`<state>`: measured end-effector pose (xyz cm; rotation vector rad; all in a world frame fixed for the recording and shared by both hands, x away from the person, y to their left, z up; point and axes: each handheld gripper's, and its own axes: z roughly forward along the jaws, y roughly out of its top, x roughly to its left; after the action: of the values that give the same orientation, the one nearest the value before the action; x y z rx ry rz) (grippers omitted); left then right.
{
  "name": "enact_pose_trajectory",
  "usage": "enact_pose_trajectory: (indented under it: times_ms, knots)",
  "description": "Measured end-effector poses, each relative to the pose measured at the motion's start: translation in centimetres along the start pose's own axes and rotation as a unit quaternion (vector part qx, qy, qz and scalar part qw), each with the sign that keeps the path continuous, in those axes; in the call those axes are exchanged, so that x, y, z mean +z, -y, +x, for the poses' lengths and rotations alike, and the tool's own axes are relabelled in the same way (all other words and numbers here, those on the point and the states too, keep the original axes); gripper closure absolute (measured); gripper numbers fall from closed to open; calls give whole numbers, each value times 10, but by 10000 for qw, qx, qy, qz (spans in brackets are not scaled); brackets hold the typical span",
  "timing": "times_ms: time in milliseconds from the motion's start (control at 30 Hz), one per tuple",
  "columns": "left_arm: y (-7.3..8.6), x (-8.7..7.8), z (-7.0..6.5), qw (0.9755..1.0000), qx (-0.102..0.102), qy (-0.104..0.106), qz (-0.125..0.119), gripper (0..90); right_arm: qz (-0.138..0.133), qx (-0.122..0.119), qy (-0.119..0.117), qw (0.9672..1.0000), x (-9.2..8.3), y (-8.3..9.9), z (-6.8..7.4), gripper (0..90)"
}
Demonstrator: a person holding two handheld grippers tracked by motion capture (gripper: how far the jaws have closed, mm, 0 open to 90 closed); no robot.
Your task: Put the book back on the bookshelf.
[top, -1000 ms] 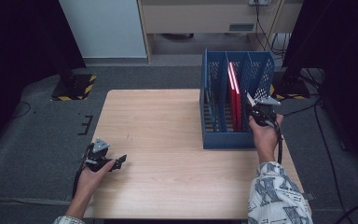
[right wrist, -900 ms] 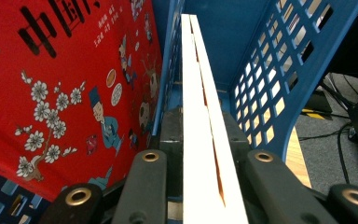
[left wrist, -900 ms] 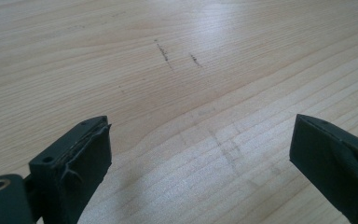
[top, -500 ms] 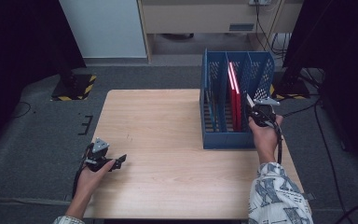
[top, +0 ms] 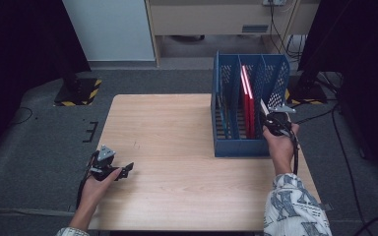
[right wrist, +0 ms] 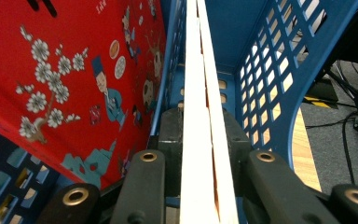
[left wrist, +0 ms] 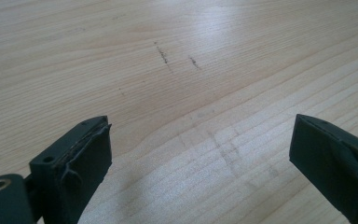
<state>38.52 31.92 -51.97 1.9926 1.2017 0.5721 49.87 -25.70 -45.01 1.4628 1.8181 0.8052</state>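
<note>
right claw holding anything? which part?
Right claw is shut on a thin book, clamped by its white page edge, over the blue rack.

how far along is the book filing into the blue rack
Done: a red book stands in the blue rack. In hand: the right gripper is shut on a thin pale book in the rightmost slot. Left: release it. The left gripper rests open on the table.
</note>
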Motion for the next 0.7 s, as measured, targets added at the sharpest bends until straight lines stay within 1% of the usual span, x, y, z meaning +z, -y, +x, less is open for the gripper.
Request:
enact_pose_trajectory:
  times_ms: [67, 300, 400, 467, 567, 600, 700]
  knots:
    - [0, 0, 0, 10000, 16, -2, 11, 49, 39, 9, -7, 10000, 0, 1, -1, 752]
    - [-1, -1, 0, 10000, -1, -2, -19, 49, 17, 27, -42, 10000, -2, 2, -1, 741]
    - [-1, -1, 0, 10000, 1, -4, -22, 49, 14, 12, -56, 10000, -3, 2, -1, 717]
    - [-1, -1, 0, 10000, 6, -5, -26, 49, 20, 59, -75, 10000, -5, 2, -1, 697]
    - [-2, -1, -1, 10000, 13, -5, -35, 49, 24, 7, -96, 10000, -9, 4, -2, 681]
    - [-2, -1, -1, 10000, 22, -4, -38, 49, 28, 47, -118, 9999, -10, 4, -2, 675]
    - [-2, -2, -1, 10000, 23, -5, -42, 49, 23, 32, -151, 9999, -13, 7, -2, 672]
